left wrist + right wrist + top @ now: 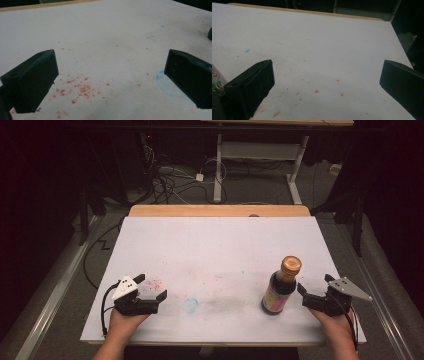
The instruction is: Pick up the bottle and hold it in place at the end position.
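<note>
A dark sauce bottle [280, 290] with a copper-coloured cap and a bright label stands upright on the white board [215, 245], near the front right. My right gripper [315, 284] rests just to the right of it, open and not touching it. In the right gripper view the jaws [327, 75] stand wide apart over bare board, and a sliver of the bottle's label [215, 80] shows at the left edge. My left gripper [150, 286] lies at the front left, open with nothing between its fingers [32, 80].
Red specks [82, 88] and a blue smear [166, 83] stain the board near my left gripper. A wooden table edge [220, 210] runs along the back. Beyond it are cables [170, 177] on the floor and a desk frame [218, 165].
</note>
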A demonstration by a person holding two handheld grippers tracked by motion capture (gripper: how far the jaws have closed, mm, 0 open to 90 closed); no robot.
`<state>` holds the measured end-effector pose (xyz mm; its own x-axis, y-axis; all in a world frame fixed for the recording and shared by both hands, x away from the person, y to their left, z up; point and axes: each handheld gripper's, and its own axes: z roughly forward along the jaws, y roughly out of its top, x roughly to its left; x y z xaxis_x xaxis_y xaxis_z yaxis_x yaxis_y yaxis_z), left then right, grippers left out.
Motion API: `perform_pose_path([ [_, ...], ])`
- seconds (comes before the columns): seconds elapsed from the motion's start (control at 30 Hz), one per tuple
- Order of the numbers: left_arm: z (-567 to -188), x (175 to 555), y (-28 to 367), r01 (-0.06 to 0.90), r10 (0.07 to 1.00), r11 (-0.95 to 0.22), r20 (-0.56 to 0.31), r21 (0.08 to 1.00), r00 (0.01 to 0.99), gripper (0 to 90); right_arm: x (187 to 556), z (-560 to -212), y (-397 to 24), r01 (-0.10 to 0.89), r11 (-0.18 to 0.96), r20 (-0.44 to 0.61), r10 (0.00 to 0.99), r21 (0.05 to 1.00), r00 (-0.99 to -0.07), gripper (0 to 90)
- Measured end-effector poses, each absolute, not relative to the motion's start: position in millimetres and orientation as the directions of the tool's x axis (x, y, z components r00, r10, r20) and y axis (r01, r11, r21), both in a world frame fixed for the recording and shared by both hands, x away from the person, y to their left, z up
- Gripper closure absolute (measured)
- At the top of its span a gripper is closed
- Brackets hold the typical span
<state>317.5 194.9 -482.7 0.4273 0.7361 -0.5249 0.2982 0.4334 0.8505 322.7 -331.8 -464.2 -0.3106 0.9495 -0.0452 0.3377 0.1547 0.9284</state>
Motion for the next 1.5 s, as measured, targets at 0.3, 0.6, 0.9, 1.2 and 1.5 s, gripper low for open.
perform_pose_path([
  [0.3,-483.2,317.9,197.1,0.276,0.755,0.416,-0.498,0.867,0.426,0.0,314.6,-456.9,-330.3,0.333,0.145,-0.027,0.942,0.932,-0.335,0.3],
  [0.6,-483.8,317.2,197.3,0.306,0.752,0.394,-0.495,0.867,0.434,0.0,298.8,-441.3,-325.9,0.309,0.118,0.021,0.911,0.944,-0.411,0.3],
  [0.9,-487.4,318.8,197.8,0.317,0.756,0.390,-0.497,0.864,0.426,0.0,285.6,-434.4,-317.6,0.294,0.109,0.046,0.880,0.950,-0.473,0.3],
  [1.2,-488.8,320.2,200.8,0.314,0.754,0.399,-0.503,0.861,0.421,0.0,277.7,-432.7,-303.3,0.283,0.134,0.043,0.839,0.950,-0.542,0.3],
  [1.5,-489.2,318.6,198.3,0.318,0.746,0.395,-0.503,0.862,0.437,0.0,279.4,-433.2,-289.4,0.273,0.152,0.040,0.807,0.950,-0.589,0.3],
])
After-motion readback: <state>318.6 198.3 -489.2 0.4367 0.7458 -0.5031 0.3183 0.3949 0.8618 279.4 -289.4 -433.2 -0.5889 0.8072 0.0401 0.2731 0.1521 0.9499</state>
